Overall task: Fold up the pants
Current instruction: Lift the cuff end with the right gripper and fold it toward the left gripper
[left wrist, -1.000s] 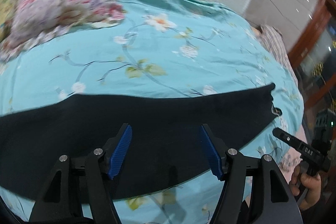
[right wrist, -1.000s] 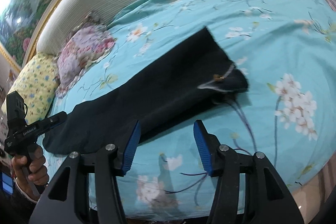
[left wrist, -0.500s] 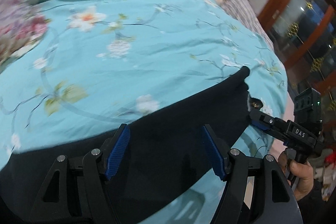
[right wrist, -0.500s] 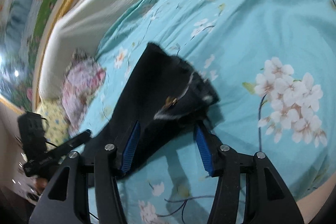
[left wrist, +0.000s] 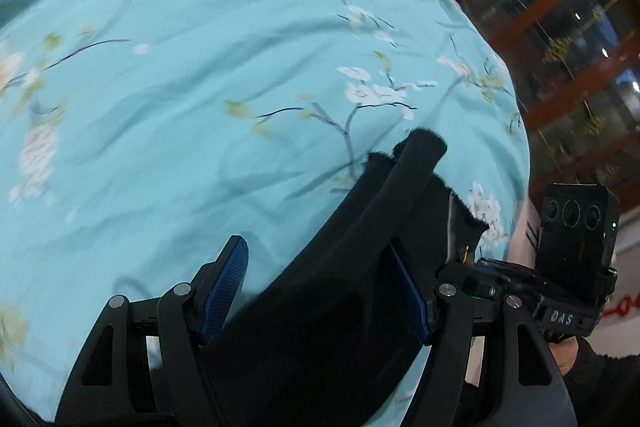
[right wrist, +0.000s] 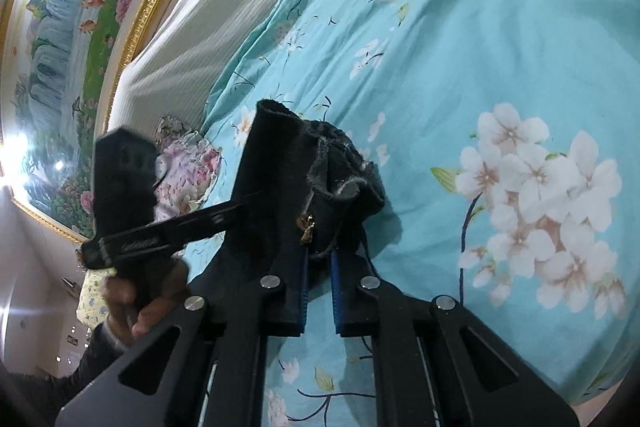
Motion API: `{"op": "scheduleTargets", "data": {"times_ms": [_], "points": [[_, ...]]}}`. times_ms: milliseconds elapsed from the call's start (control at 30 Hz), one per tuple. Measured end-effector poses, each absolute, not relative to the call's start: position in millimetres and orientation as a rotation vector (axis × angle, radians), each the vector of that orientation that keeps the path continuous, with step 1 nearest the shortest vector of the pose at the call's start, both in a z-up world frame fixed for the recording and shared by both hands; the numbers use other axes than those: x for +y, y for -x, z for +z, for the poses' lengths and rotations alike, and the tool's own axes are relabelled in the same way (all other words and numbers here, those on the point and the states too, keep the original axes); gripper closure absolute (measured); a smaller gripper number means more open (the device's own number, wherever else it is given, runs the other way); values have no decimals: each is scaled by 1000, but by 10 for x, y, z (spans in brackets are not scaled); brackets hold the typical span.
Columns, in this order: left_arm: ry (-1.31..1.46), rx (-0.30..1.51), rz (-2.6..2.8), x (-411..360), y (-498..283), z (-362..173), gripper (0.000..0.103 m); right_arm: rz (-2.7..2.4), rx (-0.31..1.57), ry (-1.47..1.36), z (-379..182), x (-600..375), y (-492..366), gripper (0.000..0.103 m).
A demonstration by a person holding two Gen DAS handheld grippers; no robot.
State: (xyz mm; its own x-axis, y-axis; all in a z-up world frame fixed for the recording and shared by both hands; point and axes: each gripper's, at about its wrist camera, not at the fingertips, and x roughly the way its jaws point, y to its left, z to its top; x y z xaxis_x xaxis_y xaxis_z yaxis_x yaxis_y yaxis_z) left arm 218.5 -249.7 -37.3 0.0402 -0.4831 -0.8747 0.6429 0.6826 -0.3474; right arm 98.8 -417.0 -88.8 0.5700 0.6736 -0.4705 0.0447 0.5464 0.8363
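The dark pants [right wrist: 280,187] are lying on the near right part of the flowered bedspread [right wrist: 500,27], waist end bunching up because the right gripper [right wrist: 319,291] is pinching it to lift. The left gripper [left wrist: 316,291] is hanging spread wide over the cloth, gripping nothing, probably readying to take its share.

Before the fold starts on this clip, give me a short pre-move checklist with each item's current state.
1. Right tool closed on the pants at the waistband end: ok.
2. Left tool gripping pants: not ok, open, fabric lies between its pads.
3. Cloth lifted off the bedspread at the right tool: ok.
4. Zipper pull clear of the pinch: cannot tell.
5. Leg end lying flat: cannot tell, out of view.
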Motion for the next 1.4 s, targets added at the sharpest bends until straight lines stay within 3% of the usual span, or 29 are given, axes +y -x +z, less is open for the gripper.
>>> {"op": "scheduleTargets", "data": {"times_ms": [67, 200, 333, 867, 1333, 1400], "points": [[-169, 1270, -910, -2589, -2223, -383, 35, 443, 901, -932, -897, -4177, -991, 93], [-149, 1301, -995, -2726, -2302, -388, 71, 445, 898, -922, -906, -4175, -988, 93], [-153, 1256, -1017, -2703, -2250, -299, 83, 448, 894, -925, -895, -4170, -998, 93], [107, 1036, -1020, -1513, -1840, 508, 85, 750, 745, -902, -253, -3673, -992, 93], [241, 998, -885, -372, -1517, 381, 85, 976, 857, -839, -246, -2710, -1057, 93], [256, 1004, -865, -253, -1487, 302, 92, 988, 880, -826, -284, -2610, -1048, 93]]}}
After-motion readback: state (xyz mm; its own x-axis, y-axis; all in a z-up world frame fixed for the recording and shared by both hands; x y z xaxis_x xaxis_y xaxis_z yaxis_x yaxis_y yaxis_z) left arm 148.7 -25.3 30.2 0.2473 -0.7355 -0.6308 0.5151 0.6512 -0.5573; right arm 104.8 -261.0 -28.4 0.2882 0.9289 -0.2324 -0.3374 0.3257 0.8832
